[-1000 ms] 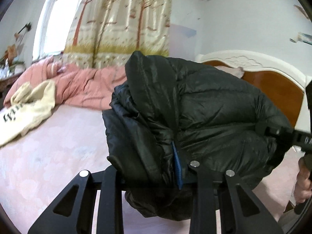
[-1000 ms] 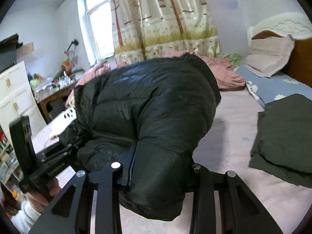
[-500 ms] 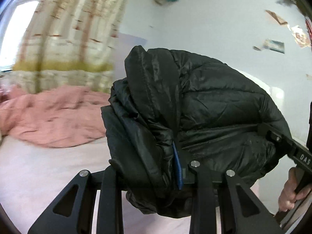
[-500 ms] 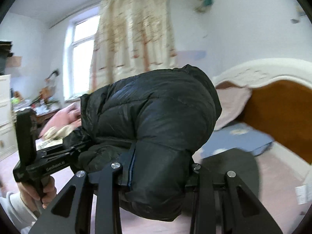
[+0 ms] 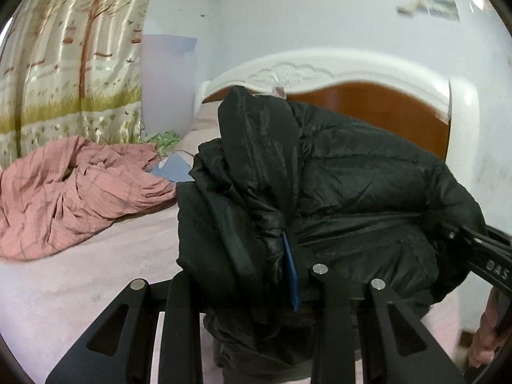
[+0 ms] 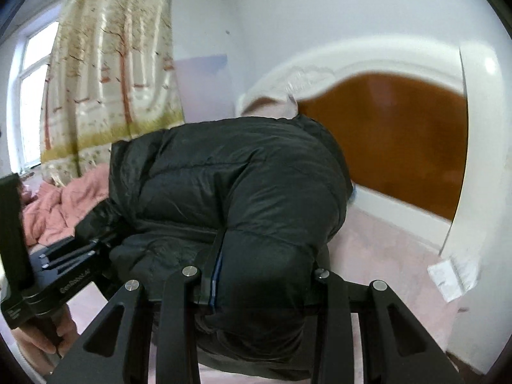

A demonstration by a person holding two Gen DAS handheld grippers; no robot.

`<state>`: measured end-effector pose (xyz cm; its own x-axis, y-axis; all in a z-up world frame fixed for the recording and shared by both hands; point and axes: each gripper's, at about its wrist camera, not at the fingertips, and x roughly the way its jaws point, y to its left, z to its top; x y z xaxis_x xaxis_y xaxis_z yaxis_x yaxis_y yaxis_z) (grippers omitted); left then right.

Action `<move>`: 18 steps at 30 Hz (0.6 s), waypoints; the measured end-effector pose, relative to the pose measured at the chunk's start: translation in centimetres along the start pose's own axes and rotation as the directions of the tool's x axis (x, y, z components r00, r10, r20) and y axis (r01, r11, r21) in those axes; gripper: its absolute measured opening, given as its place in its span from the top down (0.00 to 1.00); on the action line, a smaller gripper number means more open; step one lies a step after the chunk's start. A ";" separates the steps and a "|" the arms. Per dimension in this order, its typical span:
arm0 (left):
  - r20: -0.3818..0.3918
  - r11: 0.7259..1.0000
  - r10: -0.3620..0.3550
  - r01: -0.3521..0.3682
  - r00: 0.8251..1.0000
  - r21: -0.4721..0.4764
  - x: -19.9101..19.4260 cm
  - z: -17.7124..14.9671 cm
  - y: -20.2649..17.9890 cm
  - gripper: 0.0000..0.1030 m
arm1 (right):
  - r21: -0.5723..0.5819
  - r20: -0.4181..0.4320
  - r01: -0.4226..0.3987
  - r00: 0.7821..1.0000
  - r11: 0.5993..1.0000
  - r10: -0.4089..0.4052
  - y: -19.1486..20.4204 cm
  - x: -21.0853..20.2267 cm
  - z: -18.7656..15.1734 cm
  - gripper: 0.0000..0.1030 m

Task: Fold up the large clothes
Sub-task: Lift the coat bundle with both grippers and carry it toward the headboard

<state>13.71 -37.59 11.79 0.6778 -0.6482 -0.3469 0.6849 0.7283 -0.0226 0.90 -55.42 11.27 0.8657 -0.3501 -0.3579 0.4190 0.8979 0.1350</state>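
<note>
A folded black puffer jacket [image 5: 336, 192] hangs in the air above the bed, bundled thick, with a blue tag showing at its edge. My left gripper [image 5: 246, 288] is shut on its near left end, fabric bulging between the fingers. My right gripper [image 6: 256, 275] is shut on the jacket [image 6: 230, 192] at the other end. Each view catches the other gripper at the side: the right gripper [image 5: 480, 252] in the left wrist view, the left gripper [image 6: 64, 262] in the right wrist view. The fingertips are buried in the fabric.
A pink sheet covers the bed [image 5: 64, 288]. A crumpled pink quilt [image 5: 70, 188] lies at the left, near a tree-print curtain [image 5: 70, 64]. A white and brown headboard [image 6: 400, 128] stands straight ahead, with a pillow [image 6: 272, 105] against it. A white paper [image 6: 448, 275] lies right.
Both grippers have swung with the jacket from facing the window and quilt side toward the headboard. The grip on the jacket is unchanged.
</note>
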 end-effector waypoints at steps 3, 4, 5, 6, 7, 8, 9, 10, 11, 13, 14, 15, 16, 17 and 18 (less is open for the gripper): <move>-0.014 0.997 0.039 -0.038 0.999 0.064 2.4 -2.1 -0.7 0.71 | 0.021 -0.066 0.014 0.998 1.000 -0.013 -1.9 4.0 -2.2 0.65; -0.011 0.994 0.062 -0.061 0.998 0.089 3.3 -2.7 -0.9 0.70 | 0.019 -0.092 0.025 0.995 1.000 -0.024 -2.3 5.2 -2.9 0.64; 0.004 0.986 0.105 -0.104 0.995 0.132 3.9 -3.5 -1.4 0.67 | 0.017 -0.097 0.027 0.995 0.999 -0.025 -2.3 5.7 -3.3 0.63; 0.024 0.973 0.147 -0.149 0.989 0.177 4.2 -4.3 -2.0 0.67 | 0.007 -0.100 0.025 0.995 1.000 -0.025 -2.3 6.0 -3.5 0.62; 0.032 0.962 0.173 -0.176 0.984 0.207 4.6 -4.8 -2.3 0.67 | 0.003 -0.105 0.026 0.994 1.000 -0.026 -2.1 6.4 -3.5 0.61; 0.026 0.960 0.182 -0.183 0.983 0.211 4.9 -5.0 -2.4 0.67 | 0.006 -0.107 0.031 0.994 1.000 -0.030 -1.9 6.6 -3.5 0.59; 0.023 0.963 0.181 -0.182 0.983 0.200 4.7 -4.8 -2.3 0.66 | 0.011 -0.106 0.038 0.994 0.999 -0.036 -1.8 6.6 -3.6 0.58; 0.023 0.967 0.175 -0.176 0.984 0.187 4.4 -4.6 -2.2 0.66 | 0.003 -0.095 0.046 0.994 0.999 -0.046 -1.7 6.5 -3.7 0.58; 0.027 0.969 0.170 -0.173 0.985 0.178 3.8 -4.3 -2.1 0.62 | -0.011 -0.086 0.050 0.995 0.999 -0.051 -1.5 6.3 -3.6 0.58; 0.048 0.965 0.180 -0.186 0.983 0.187 2.6 -4.0 -2.0 0.54 | -0.019 -0.075 0.033 0.997 0.999 -0.034 -1.2 5.4 -3.4 0.58; 0.069 0.959 0.192 -0.202 0.979 0.198 1.6 -3.8 -1.9 0.44 | 0.007 -0.074 0.008 0.997 1.000 -0.008 -1.4 4.4 -3.3 0.58; 0.110 0.950 0.221 -0.239 0.969 0.200 0.6 -3.7 -1.7 0.21 | 0.041 -0.068 -0.017 0.997 0.999 0.019 -2.0 3.6 -3.4 0.57; 0.171 0.939 0.252 -0.283 0.952 0.193 -0.7 -3.7 -1.6 0.09 | 0.073 -0.059 -0.036 0.997 0.997 0.040 -2.5 2.7 -3.4 0.56; 0.225 0.935 0.263 -0.305 0.938 0.180 -2.1 -3.6 -1.5 0.01 | 0.085 -0.055 -0.045 0.997 0.995 0.049 -2.7 2.0 -3.3 0.53; 0.268 0.938 0.254 -0.304 0.929 0.165 -3.6 -3.5 -1.2 0.00 | 0.077 -0.055 -0.044 0.997 0.996 0.049 -2.5 1.5 -3.1 0.48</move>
<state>9.50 -35.36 9.75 0.8755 -0.4769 -0.0773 0.4807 0.8436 0.2395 0.30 -57.40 7.52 0.8687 -0.2910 -0.4008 0.4001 0.8893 0.2215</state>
